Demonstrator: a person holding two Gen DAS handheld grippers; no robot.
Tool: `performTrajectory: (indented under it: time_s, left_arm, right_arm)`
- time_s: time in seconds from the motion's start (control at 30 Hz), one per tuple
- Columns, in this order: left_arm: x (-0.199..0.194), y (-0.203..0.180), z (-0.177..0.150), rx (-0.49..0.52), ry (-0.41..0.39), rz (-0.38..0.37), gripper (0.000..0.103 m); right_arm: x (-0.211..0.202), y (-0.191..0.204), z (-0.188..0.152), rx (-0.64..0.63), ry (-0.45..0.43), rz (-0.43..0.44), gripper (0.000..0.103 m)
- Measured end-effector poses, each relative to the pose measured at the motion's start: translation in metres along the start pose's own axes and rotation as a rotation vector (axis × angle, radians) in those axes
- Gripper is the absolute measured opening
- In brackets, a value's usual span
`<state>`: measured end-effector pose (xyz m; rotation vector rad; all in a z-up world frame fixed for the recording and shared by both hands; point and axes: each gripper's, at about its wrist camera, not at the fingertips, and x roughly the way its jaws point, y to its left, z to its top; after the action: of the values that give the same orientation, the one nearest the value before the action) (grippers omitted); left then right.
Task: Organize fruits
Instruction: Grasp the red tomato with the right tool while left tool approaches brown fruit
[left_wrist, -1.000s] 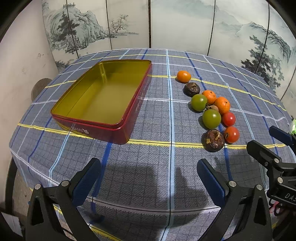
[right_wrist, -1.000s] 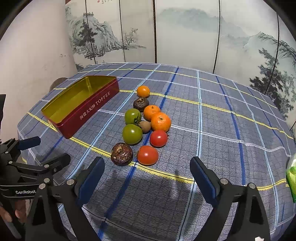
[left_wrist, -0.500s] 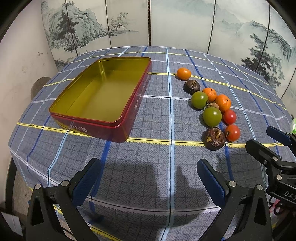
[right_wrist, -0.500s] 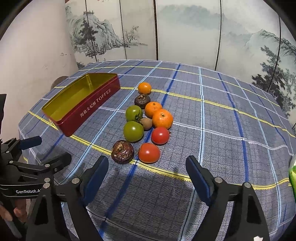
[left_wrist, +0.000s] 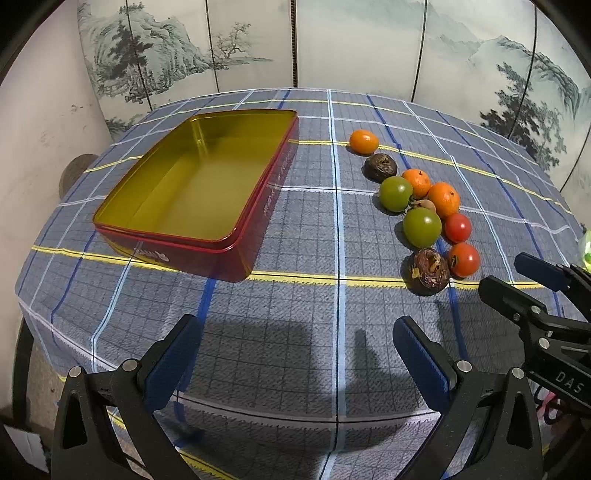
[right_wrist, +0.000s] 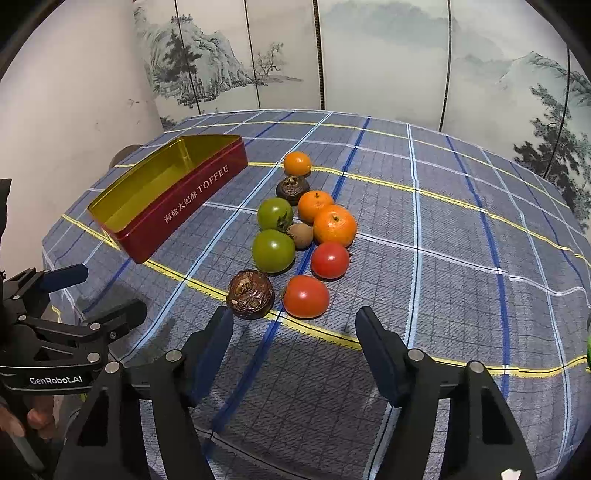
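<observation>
**Fruit pile by the toffee tin, both grippers hanging back**

Hard to say what the two dark wrinkly fruits are; the near one (right_wrist: 250, 294) sits right of the tin (right_wrist: 173, 195), touching a red tomato (right_wrist: 306, 296). A small brown fruit (right_wrist: 301, 235) is half buried among the green tomatoes and oranges. Something green at the table's far right edge is cut off. The right gripper (right_wrist: 293, 341) hovers low just short of that tomato, jaws wide apart, holding nothing. The left gripper (left_wrist: 293, 347) hangs in front of the tin, also spread wide and empty.
</observation>
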<state>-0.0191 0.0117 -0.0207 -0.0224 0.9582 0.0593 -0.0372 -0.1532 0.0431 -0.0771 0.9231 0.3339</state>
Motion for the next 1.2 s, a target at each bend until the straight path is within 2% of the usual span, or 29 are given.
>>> performTrajectory:
  time_s: [0.5,0.8,1.2]
  left_arm:
    - [0.008,-0.006,0.000,0.021,0.015,-0.032,0.103]
    - [0.012,-0.010,0.002,0.038,0.015,-0.062,0.103]
    - [0.019,-0.019,0.009,0.061,0.020,-0.092,0.102]
  right_arm:
    - [0.030,-0.010,0.003,-0.003,0.054,-0.005,0.048]
    - [0.047,-0.011,0.010,-0.001,0.067,-0.002,0.044]
    - [0.058,-0.012,0.013,0.012,0.081,0.030,0.033]
